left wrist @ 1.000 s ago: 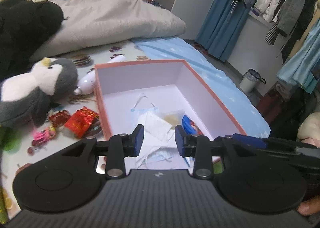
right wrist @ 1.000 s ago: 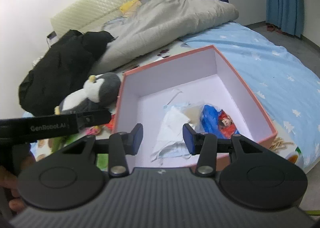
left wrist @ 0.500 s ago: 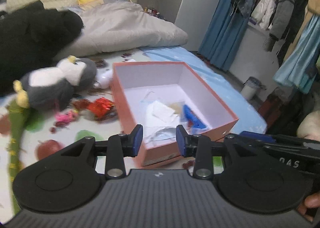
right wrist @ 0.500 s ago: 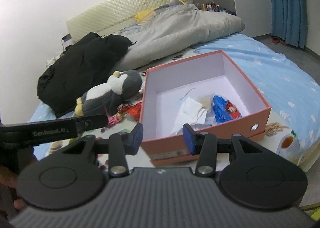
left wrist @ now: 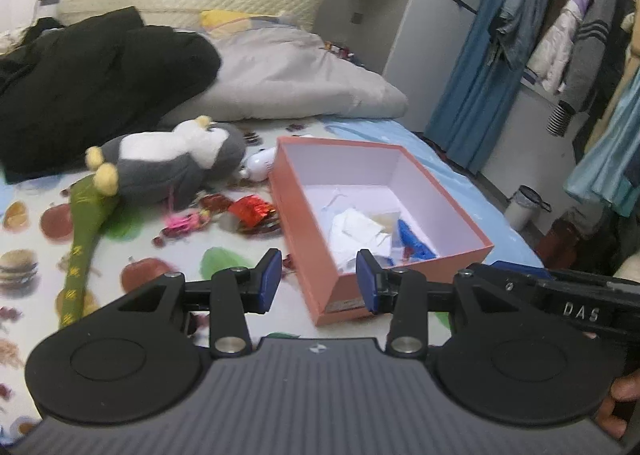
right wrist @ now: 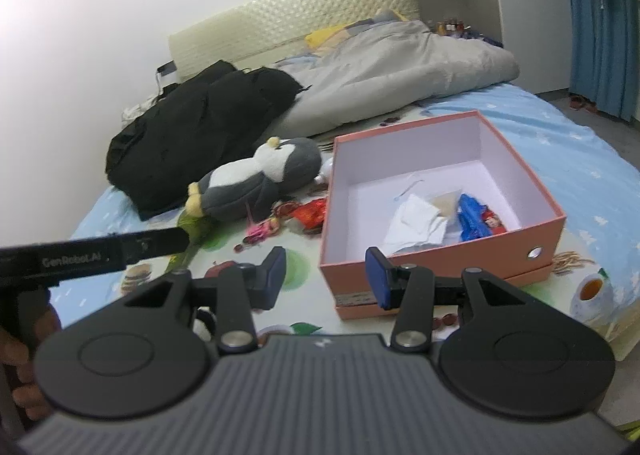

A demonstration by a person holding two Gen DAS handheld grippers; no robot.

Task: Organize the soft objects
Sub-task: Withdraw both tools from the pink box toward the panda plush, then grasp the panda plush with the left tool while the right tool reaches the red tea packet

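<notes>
A pink box (left wrist: 304,215) (right wrist: 440,259) stands on the bed, holding white face masks (left wrist: 356,227) (right wrist: 416,219) and a blue wrapper (left wrist: 412,241) (right wrist: 472,219). A grey and white penguin plush (left wrist: 172,163) (right wrist: 256,179) lies left of the box. A red foil packet (left wrist: 252,209) (right wrist: 312,213) and a small pink toy (left wrist: 186,221) (right wrist: 262,231) lie between them. My left gripper (left wrist: 316,281) is open and empty, held back from the box's near corner. My right gripper (right wrist: 326,275) is open and empty, near the box's front left corner.
A black jacket (left wrist: 88,83) (right wrist: 200,123) and a grey duvet (left wrist: 296,79) (right wrist: 400,71) lie at the back of the bed. A green strip (left wrist: 82,243) lies left on the printed sheet. Hanging clothes (left wrist: 568,43) and a small bin (left wrist: 524,205) are to the right.
Both grippers have pulled back and up from over the box, so the whole box and the penguin plush now show. Both stay open and empty.
</notes>
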